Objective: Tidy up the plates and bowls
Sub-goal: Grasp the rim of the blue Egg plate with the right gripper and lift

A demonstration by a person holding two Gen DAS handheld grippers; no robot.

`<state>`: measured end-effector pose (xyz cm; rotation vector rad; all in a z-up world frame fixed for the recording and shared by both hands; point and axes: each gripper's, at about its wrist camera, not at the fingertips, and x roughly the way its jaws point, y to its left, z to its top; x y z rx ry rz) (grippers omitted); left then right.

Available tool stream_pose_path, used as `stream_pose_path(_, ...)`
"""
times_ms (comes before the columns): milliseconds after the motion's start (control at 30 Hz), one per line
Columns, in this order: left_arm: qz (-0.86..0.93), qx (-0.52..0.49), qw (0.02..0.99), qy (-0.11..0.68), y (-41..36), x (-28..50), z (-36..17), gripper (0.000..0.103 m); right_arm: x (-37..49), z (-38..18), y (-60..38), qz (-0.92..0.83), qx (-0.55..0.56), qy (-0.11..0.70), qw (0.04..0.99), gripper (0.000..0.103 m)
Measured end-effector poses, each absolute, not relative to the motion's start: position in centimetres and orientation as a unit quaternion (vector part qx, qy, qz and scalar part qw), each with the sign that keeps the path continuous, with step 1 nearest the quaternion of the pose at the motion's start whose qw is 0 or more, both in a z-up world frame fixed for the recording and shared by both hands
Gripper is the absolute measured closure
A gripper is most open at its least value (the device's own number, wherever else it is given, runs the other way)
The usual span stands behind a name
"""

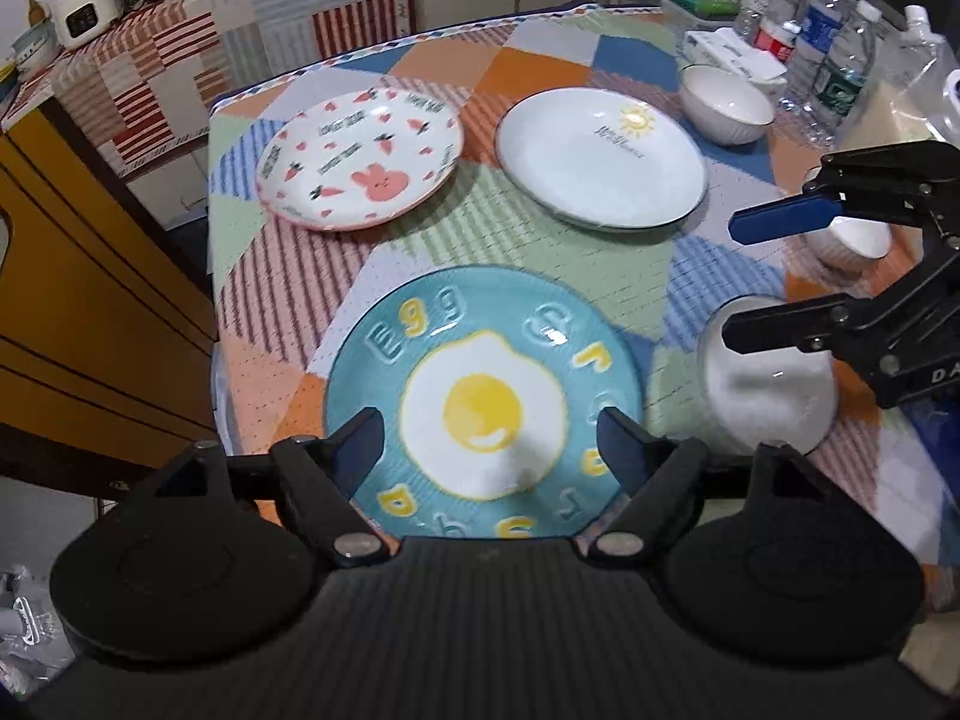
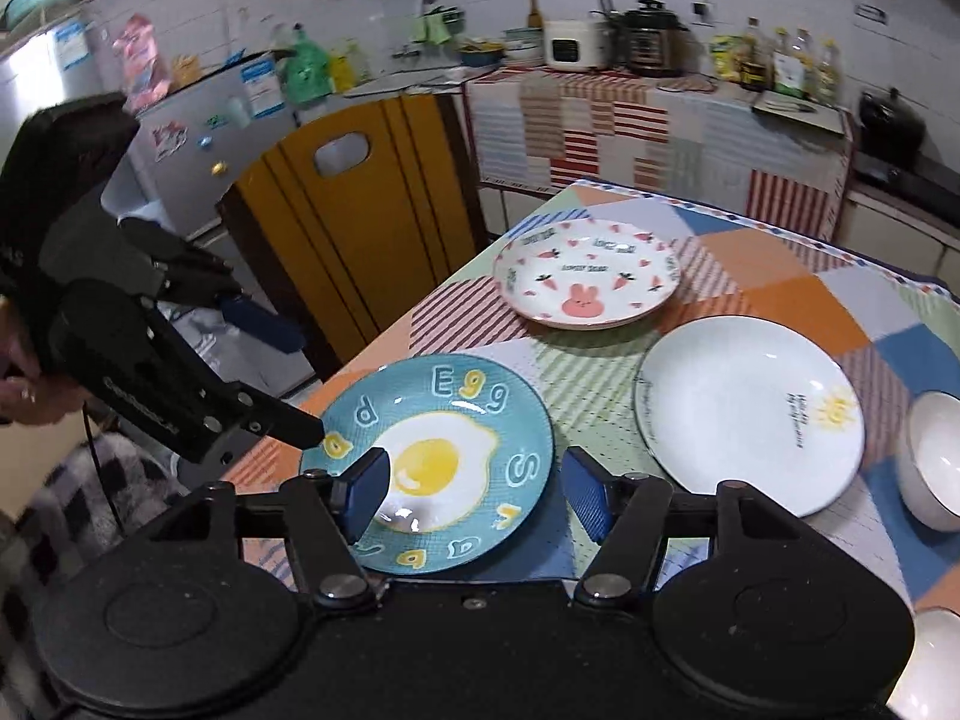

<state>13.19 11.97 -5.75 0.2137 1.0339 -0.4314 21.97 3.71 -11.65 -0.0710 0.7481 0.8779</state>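
**Three plates and three bowls spread out, none stacked**

A round teal ceramic plate with a fried-egg picture and raised letters (image 1: 480, 402) lies flat near the front left corner of a table covered in a patchwork cloth of orange, blue, green and striped squares (image 1: 540, 228). Nothing rests on this plate.

Both handheld grippers hang above it. The left gripper (image 1: 489, 444) has its black jaws wide apart with nothing between them. The right gripper (image 2: 474, 495), with blue pads, also has its jaws apart and empty.

Farther back, a white plate patterned with pink carrots and a pink rabbit (image 1: 360, 159) sits by the far left edge. Beside it, apart, lies a plain white plate with a small yellow sun (image 1: 600, 159).

Three white bowls stand on the right side: one by the water bottles (image 1: 726, 102), one partly hidden behind the right gripper (image 1: 852, 240), and one nearest the teal plate (image 1: 768, 384). They stand apart from one another.

Judging from this layout, the organizing looks barely begun: every plate and bowl lies separately, so the plates are not yet stacked and the bowls not yet nested.
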Motion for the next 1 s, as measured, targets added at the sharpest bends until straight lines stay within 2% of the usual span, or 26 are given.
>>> stream_pose_path(133,-0.18,0.121,0.853,0.475,13.3,13.5,-8.2,0.013,23.8,-13.7,5.4,0.414,-0.023,0.395,0.82,0.035)
stream_pose_path(233,-0.181,0.118,0.846,0.488,14.4,14.4,-10.2,0.013,25.2,-15.3,6.4,0.406,-0.013,0.43,0.806,0.035)
stream_pose_path(400,-0.177,0.064,0.841,0.508,17.0,15.6,-13.2,0.013,26.5,-17.6,8.2,0.413,-0.032,0.445,0.794,0.036)
stream_pose_path(500,-0.183,0.04,0.837,0.514,17.9,15.6,-14.5,0.014,27.5,-19.0,8.6,0.411,-0.026,0.464,0.785,0.041)
stream_pose_path(600,-0.185,0.048,0.835,0.516,17.8,15.2,-15.7,0.018,28.5,-20.0,9.1,0.408,-0.024,0.487,0.772,0.049)
stream_pose_path(733,-0.19,0.041,0.824,0.532,17.5,15.2,-16.8,0.046,29.1,-20.8,9.5,0.402,-0.023,0.506,0.763,0.064)
stream_pose_path(767,-0.188,0.038,0.821,0.538,17.4,15.2,-17.0,0.054,29.1,-21.1,9.7,0.399,-0.032,0.508,0.763,0.074)
stream_pose_path(800,-0.186,0.035,0.817,0.545,17.4,15.2,-17.4,0.056,29.2,-21.3,9.6,0.401,-0.03,0.507,0.763,0.078)
stream_pose_path(1000,-0.164,0.003,0.821,0.547,17.6,15.2,-17.5,0.063,30.6,-22.1,8.8,0.397,0.024,0.526,0.752,0.081)
